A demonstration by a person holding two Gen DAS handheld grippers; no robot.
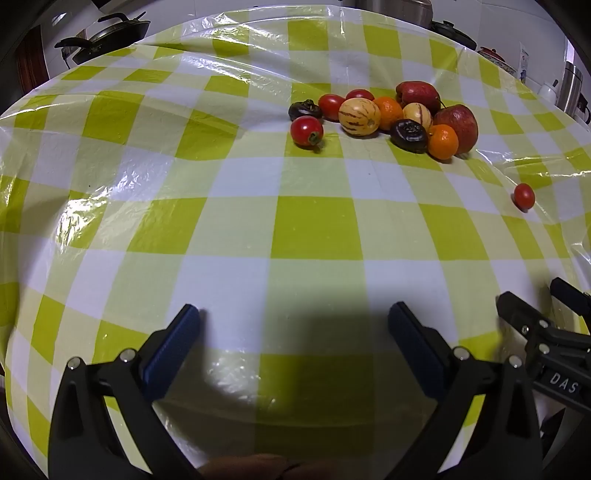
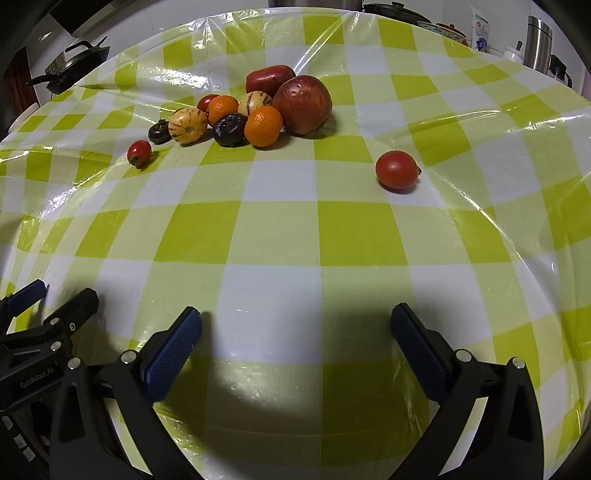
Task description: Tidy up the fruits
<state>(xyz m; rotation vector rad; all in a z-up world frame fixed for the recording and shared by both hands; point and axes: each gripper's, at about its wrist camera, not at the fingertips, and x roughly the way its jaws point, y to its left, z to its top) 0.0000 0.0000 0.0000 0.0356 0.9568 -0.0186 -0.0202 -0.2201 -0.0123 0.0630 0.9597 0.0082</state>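
A heap of fruit lies at the far side of the checked tablecloth: a big red apple (image 2: 304, 103), two oranges (image 2: 263, 126), striped pale melons (image 2: 187, 125), dark purple fruits (image 2: 229, 129) and small red tomatoes (image 2: 139, 153). One tomato (image 2: 396, 170) lies alone to the right of the heap, also seen in the left wrist view (image 1: 524, 196). My left gripper (image 1: 293, 332) stands open near the front edge, nothing between its fingers. My right gripper (image 2: 295, 332) stands open beside it, likewise empty. Both are well short of the fruit.
The green-and-white cloth (image 2: 295, 236) is covered by clear plastic film with wrinkles. Behind the table stand black pans (image 1: 110, 33), a steel flask (image 2: 537, 42), a pot (image 1: 402, 9) and small jars. The right gripper's body (image 1: 546, 332) shows at the left view's right edge.
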